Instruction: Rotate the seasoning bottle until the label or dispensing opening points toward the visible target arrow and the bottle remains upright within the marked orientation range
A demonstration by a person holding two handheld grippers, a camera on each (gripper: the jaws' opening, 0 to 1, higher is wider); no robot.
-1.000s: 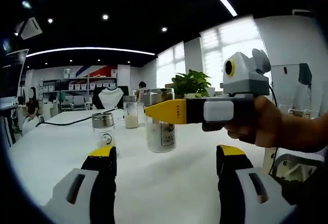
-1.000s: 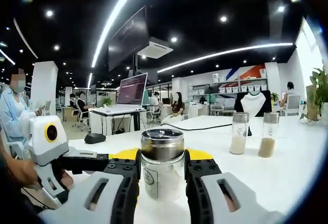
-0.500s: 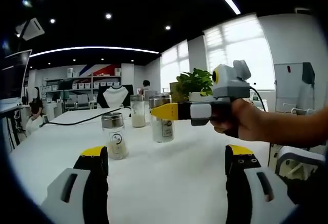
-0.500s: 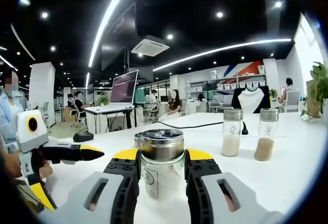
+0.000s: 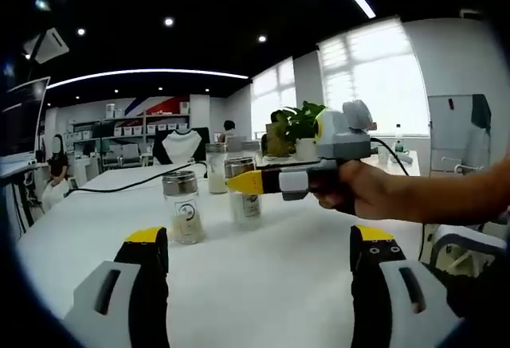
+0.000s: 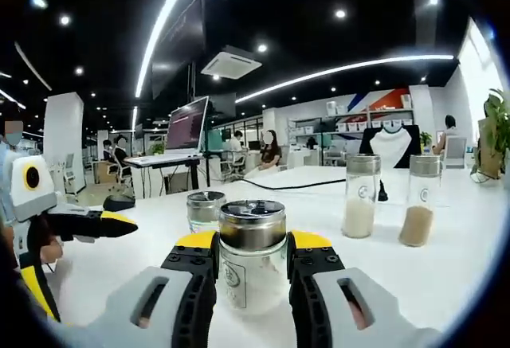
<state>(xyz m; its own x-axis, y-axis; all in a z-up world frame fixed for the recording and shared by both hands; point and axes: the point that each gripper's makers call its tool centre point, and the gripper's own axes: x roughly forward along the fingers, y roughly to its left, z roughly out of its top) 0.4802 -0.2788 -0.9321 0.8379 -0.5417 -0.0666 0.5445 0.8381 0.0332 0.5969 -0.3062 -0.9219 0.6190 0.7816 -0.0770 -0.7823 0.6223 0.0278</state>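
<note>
My right gripper (image 6: 253,244) is shut on a glass seasoning bottle (image 6: 253,272) with a steel lid and pale powder inside. It stands upright on the white table (image 6: 446,276), and its label faces left of the camera. In the left gripper view the same bottle (image 5: 245,205) stands mid-table, with the right gripper (image 5: 243,181) reaching in from the right in a person's hand (image 5: 374,193). My left gripper (image 5: 259,240) hangs open over the near table with nothing between its jaws. In the right gripper view it shows at the left edge as the left gripper (image 6: 111,222).
A second steel-lidded bottle (image 5: 183,207) stands left of the held one and shows as a short bottle (image 6: 205,209) just behind it. Two taller bottles (image 6: 360,197) (image 6: 420,202) stand at the right. A black cable (image 5: 119,181) crosses the far table. A potted plant (image 5: 295,125) stands behind.
The left gripper has drawn back, so the bottles look farther off. The right gripper has kept its hold and swung, and the short bottle has come into its view.
</note>
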